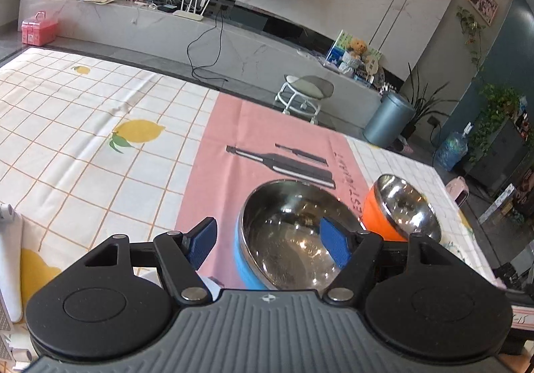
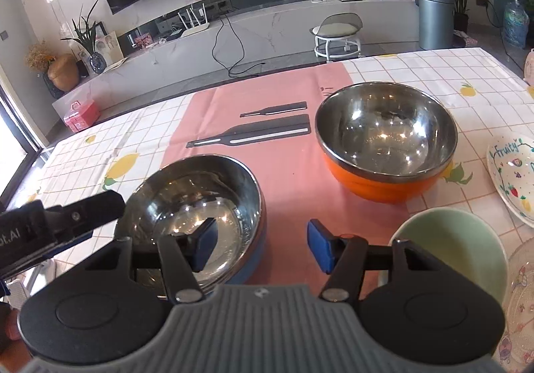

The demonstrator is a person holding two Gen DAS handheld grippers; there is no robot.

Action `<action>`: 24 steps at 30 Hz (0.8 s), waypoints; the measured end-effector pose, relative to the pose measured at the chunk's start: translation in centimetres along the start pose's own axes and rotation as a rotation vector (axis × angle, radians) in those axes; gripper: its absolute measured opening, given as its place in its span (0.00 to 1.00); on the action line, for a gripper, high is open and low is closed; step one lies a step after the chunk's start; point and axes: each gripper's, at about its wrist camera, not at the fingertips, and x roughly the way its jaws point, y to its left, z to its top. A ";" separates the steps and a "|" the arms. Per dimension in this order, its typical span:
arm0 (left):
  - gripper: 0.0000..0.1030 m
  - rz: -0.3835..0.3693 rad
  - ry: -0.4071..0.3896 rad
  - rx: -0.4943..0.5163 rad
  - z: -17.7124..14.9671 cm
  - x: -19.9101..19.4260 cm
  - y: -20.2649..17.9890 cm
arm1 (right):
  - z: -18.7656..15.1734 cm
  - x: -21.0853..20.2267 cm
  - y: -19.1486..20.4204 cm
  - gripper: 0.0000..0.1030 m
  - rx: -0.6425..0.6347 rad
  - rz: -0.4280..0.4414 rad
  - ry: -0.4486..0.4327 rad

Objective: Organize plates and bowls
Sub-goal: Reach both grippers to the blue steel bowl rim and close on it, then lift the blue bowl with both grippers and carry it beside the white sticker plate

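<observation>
A blue steel-lined bowl (image 1: pixel 283 233) sits on the pink mat; it also shows in the right wrist view (image 2: pixel 200 206). An orange steel-lined bowl (image 1: pixel 400 209) stands to its right, seen too in the right wrist view (image 2: pixel 387 139). My left gripper (image 1: pixel 268 241) is open, straddling the blue bowl's left rim, one pad over the inside and one outside. My right gripper (image 2: pixel 262 244) is open and empty, its left pad over the blue bowl's right rim. The left gripper's finger (image 2: pixel 83 209) shows at that bowl's left edge. A green bowl (image 2: pixel 457 249) is at the near right.
A white "Fruity" plate (image 2: pixel 514 172) and a clear patterned plate (image 2: pixel 524 299) lie at the right edge. The pink mat (image 2: pixel 283 146) lies on a lemon-print tablecloth (image 1: pixel 83 139). Beyond the table's far edge are a stool (image 2: pixel 337 36) and a bin (image 2: pixel 435 19).
</observation>
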 end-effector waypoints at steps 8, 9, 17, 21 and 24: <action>0.61 0.011 0.069 0.020 -1.4 1.4 -0.3 | -0.6 1.4 -0.2 0.43 0.013 0.011 0.041; 0.58 0.008 0.077 0.018 -1.4 1.5 -0.3 | -0.7 1.3 -0.2 0.37 0.018 0.026 0.041; 0.32 0.031 0.143 -0.010 -1.9 2.2 0.2 | -0.8 1.0 0.3 0.20 0.000 0.053 0.038; 0.23 0.067 0.130 -0.017 -1.9 2.0 0.4 | -0.9 0.8 -0.3 0.15 0.043 0.082 0.035; 0.22 0.065 0.109 -0.022 -1.9 1.6 0.5 | -1.0 0.6 -0.4 0.14 0.049 0.099 0.034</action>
